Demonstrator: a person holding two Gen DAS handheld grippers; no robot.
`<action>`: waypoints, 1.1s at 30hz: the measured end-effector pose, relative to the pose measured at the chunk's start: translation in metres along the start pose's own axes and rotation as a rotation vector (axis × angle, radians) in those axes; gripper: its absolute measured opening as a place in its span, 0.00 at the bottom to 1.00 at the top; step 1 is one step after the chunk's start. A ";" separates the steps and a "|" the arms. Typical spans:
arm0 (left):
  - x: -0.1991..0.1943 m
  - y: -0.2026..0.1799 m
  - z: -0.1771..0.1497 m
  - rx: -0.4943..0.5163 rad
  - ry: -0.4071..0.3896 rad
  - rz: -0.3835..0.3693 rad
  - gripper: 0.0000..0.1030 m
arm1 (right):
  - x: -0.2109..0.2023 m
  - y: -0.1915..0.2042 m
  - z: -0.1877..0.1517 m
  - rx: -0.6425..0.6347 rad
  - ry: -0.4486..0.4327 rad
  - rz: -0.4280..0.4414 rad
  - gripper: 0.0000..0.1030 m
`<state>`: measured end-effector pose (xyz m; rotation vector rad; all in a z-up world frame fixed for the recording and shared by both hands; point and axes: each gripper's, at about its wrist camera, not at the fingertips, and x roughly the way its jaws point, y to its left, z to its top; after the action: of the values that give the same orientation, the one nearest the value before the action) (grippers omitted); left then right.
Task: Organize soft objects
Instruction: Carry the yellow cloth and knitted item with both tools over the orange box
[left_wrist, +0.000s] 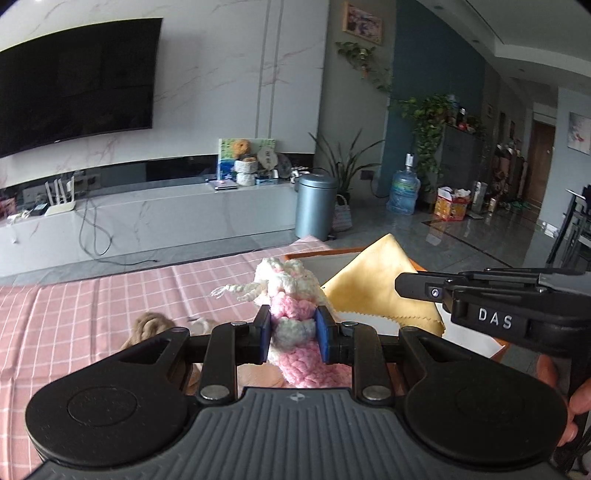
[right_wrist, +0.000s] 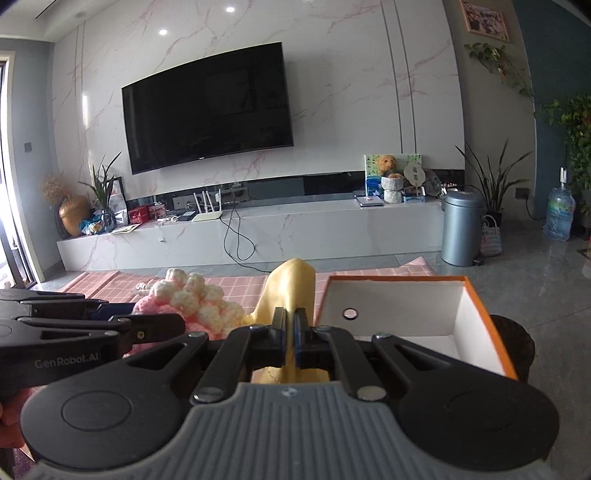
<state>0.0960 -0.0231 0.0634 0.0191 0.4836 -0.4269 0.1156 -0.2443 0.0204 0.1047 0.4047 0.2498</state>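
My left gripper (left_wrist: 291, 334) is shut on a pink and white knitted yarn piece (left_wrist: 291, 295) and holds it above the pink checked tablecloth (left_wrist: 92, 314). The yarn piece also shows in the right wrist view (right_wrist: 188, 302), at the left. My right gripper (right_wrist: 290, 338) is shut on a yellow cloth (right_wrist: 291, 284), held up just left of the open orange box (right_wrist: 487, 321) with a white inside. In the left wrist view the yellow cloth (left_wrist: 376, 280) hangs over that box (left_wrist: 321, 253), with the right gripper's body (left_wrist: 491, 306) beside it.
A tan yarn bundle (left_wrist: 149, 325) lies on the tablecloth to the left, partly hidden by my left gripper. Beyond the table are a grey bin (left_wrist: 316, 206), a low TV bench (right_wrist: 258, 229) and a water jug (left_wrist: 404, 192) on the floor.
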 end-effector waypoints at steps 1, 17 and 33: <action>0.004 -0.004 0.003 0.012 0.001 -0.009 0.27 | 0.000 -0.009 0.003 0.014 0.009 -0.001 0.01; 0.130 -0.066 0.022 0.303 0.241 -0.165 0.27 | 0.098 -0.132 0.016 0.229 0.370 -0.017 0.01; 0.206 -0.100 -0.024 0.724 0.464 0.001 0.28 | 0.169 -0.143 -0.013 0.133 0.558 -0.107 0.02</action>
<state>0.2096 -0.1923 -0.0429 0.8320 0.7614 -0.5810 0.2917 -0.3373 -0.0761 0.1434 0.9793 0.1429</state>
